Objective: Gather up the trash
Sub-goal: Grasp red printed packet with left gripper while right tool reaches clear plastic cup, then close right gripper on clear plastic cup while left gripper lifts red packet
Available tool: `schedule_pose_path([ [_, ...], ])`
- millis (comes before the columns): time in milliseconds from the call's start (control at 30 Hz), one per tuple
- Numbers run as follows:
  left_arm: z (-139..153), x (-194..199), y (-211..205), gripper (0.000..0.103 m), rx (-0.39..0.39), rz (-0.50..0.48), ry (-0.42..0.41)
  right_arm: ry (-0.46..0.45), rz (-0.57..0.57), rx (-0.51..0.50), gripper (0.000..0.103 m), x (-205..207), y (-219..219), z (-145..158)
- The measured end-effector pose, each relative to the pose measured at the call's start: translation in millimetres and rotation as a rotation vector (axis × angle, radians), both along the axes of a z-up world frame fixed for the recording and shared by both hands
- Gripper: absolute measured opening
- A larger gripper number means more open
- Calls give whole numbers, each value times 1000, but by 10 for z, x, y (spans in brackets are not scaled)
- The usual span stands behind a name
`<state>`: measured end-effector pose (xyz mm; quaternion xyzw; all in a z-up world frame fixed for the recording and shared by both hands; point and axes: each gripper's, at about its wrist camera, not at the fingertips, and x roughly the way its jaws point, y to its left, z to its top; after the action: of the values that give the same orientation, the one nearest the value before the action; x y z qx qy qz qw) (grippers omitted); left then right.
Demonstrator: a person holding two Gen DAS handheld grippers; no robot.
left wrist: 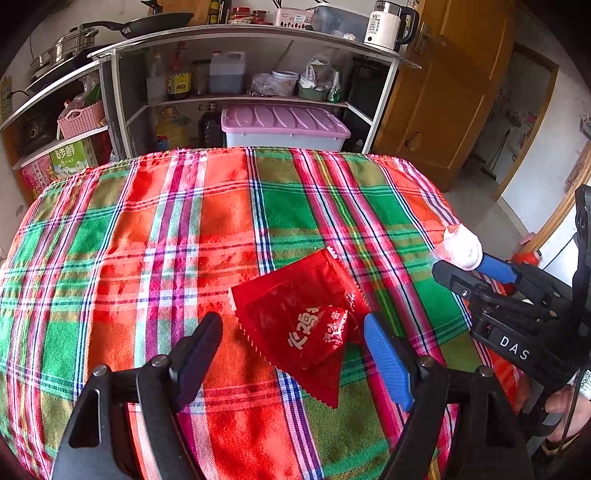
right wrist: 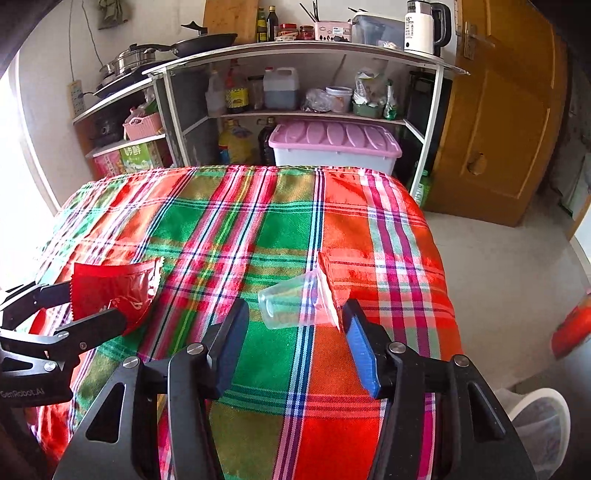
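Observation:
A red snack wrapper [left wrist: 295, 325] lies flat on the plaid tablecloth [left wrist: 147, 240]. My left gripper [left wrist: 291, 325] stands open with a finger on either side of the wrapper, and the pads do not press it. A clear plastic cup [right wrist: 291, 302] lies on its side near the table's right edge. My right gripper [right wrist: 295, 308] is open around the cup without squeezing it. In the left wrist view the right gripper [left wrist: 465, 258] reaches in from the right with the cup [left wrist: 461, 247] at its tips. The left gripper [right wrist: 96, 302] and the wrapper [right wrist: 114, 288] appear at the left of the right wrist view.
Behind the table stands a shelf unit [right wrist: 295, 48] with bottles, pans, a kettle [right wrist: 421, 26] and a pink-lidded box [right wrist: 332, 144]. A wooden door [right wrist: 498, 110] is at the right. A white mesh bin [right wrist: 535, 424] sits on the floor by the table's right side.

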<state>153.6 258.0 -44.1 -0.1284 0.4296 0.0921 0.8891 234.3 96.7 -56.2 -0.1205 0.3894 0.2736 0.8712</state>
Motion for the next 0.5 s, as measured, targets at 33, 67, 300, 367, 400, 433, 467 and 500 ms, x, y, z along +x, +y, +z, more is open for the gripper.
schedule_pose_path([
  [33,2,3,-16,81,17,2,0,-7,-3,-13,54,14,10,-10],
  [67,3,8,-31,81,36,3,-1,-17,-6,-26,54,12,19,-18],
  [300,-12,1,-20,67,1,-10,-16,-25,11,-55,54,1,70,-53],
  [367,-16,10,-30,60,-2,-19,-15,-31,11,-51,54,-8,71,-44],
  [400,-15,14,-37,58,2,-23,-15,-33,12,-51,53,-15,76,-42],
  [433,-14,18,-41,51,-3,-27,-16,-33,14,-48,47,-18,74,-41],
  [467,-12,26,-48,48,-7,-33,-14,-34,15,-48,46,-23,70,-38],
  [500,-10,28,-60,47,-2,-34,-14,-35,13,-49,46,-24,67,-38],
])
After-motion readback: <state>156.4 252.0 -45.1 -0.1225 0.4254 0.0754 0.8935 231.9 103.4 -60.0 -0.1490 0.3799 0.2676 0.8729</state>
